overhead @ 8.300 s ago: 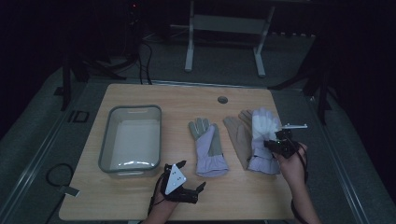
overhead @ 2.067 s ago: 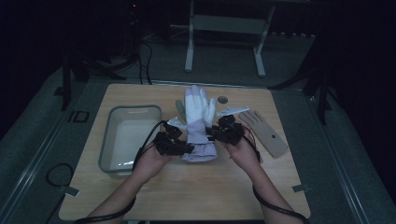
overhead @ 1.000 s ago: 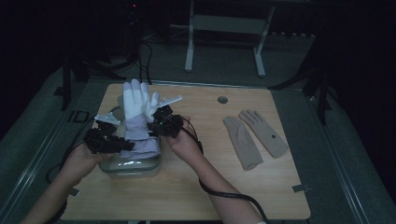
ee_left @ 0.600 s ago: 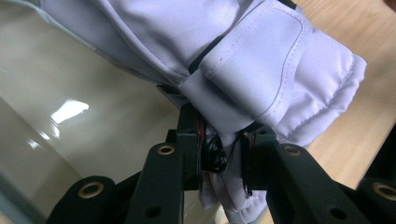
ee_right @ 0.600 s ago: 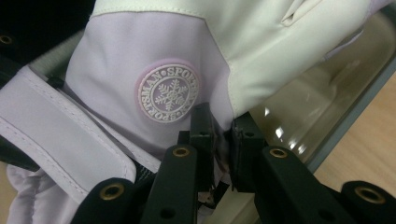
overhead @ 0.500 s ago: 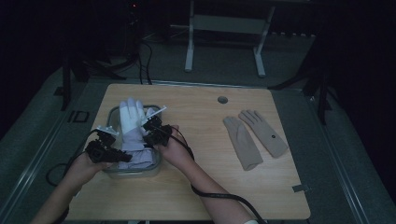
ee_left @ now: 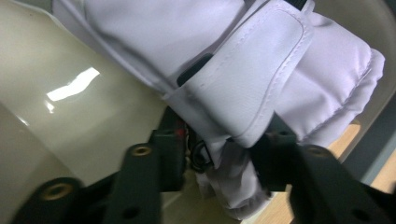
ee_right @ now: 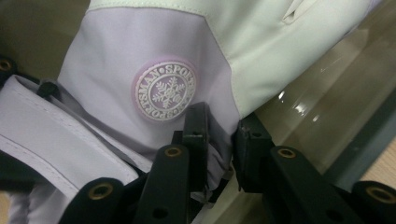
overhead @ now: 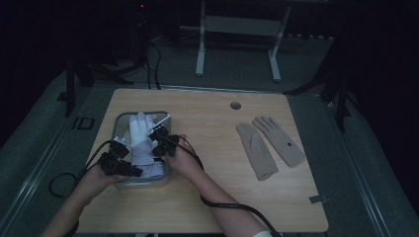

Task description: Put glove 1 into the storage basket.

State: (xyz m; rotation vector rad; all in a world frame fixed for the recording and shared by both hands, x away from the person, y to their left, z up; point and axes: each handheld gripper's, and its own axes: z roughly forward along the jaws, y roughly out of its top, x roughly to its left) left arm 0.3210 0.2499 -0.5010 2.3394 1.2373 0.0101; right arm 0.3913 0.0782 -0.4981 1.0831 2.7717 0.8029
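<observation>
A pair of white and lavender ski gloves (overhead: 140, 134) lies stacked, fingers pointing away from me, low in the clear tray (overhead: 119, 120) at the table's left. My left gripper (overhead: 117, 163) is shut on the cuff end of the gloves (ee_left: 261, 88), near the tray's front. Its jaws clamp the padded cuff from both sides, above the glossy tray floor (ee_left: 70, 102). My right gripper (overhead: 161, 140) is shut on the gloves' right edge. Its jaws pinch lavender fabric just below a round snowflake badge (ee_right: 164, 90), beside the tray wall (ee_right: 322, 88).
Two tan gloves (overhead: 269, 144) lie flat on the right half of the wooden table (overhead: 212, 133). A round cable hole (overhead: 235, 105) sits near the far edge. Cables trail from both grippers toward me. Dark floor and a metal stand lie beyond the table.
Both grippers carried the ski gloves from the table's middle to the left and lowered them into the tray. The tan gloves have not moved in the last second.
</observation>
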